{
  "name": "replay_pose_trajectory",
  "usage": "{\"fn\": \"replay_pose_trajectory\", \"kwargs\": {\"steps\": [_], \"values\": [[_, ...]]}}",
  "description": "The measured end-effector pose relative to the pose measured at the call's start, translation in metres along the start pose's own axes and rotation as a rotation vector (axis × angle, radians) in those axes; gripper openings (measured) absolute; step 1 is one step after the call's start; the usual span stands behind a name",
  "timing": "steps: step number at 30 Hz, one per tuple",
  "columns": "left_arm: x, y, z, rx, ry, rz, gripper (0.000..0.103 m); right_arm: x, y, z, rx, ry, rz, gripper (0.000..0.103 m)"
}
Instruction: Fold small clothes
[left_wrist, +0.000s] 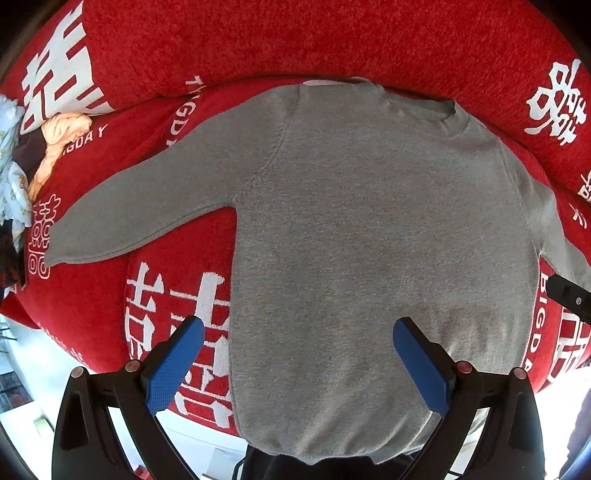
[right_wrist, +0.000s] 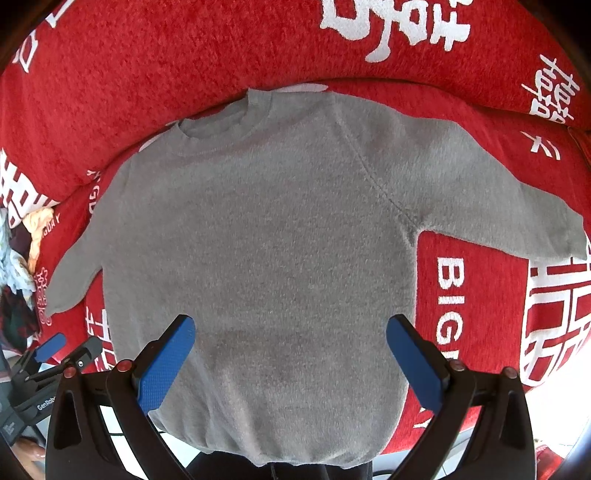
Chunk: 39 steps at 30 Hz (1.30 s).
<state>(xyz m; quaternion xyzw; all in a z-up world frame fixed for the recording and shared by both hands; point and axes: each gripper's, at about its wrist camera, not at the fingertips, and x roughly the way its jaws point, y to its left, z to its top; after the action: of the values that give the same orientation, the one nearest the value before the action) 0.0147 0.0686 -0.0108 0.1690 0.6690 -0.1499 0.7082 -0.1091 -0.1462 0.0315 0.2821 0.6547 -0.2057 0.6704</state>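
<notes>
Above the hem of the grey sweater (left_wrist: 369, 240), the left tool (left_wrist: 298, 363) and right tool (right_wrist: 290, 360) each hover with blue pads spread wide, holding nothing. The sweater lies flat on the red cover (left_wrist: 258, 40), sleeves out. Beyond its left sleeve sits a pile of clothes (left_wrist: 22, 155).

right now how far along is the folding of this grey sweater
Done: the grey sweater lies spread flat on the red blanket, both sleeves out. In hand: nothing; the left gripper and right gripper hover over the hem with jaws open. Left: every fold, plus the pile of clothes at the side.
</notes>
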Motion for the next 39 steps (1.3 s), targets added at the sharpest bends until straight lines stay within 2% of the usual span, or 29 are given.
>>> {"fn": "replay_pose_trajectory", "kwargs": {"steps": [22,39], "values": [[0.001,0.001,0.001,-0.017,-0.003,-0.001,0.103,0.005,-0.005,-0.003,0.003,0.012,-0.003,0.103],[0.004,-0.014,0.002,-0.009,0.004,0.022,0.103,0.012,-0.013,-0.001,-0.005,0.025,0.019,0.103]]}}
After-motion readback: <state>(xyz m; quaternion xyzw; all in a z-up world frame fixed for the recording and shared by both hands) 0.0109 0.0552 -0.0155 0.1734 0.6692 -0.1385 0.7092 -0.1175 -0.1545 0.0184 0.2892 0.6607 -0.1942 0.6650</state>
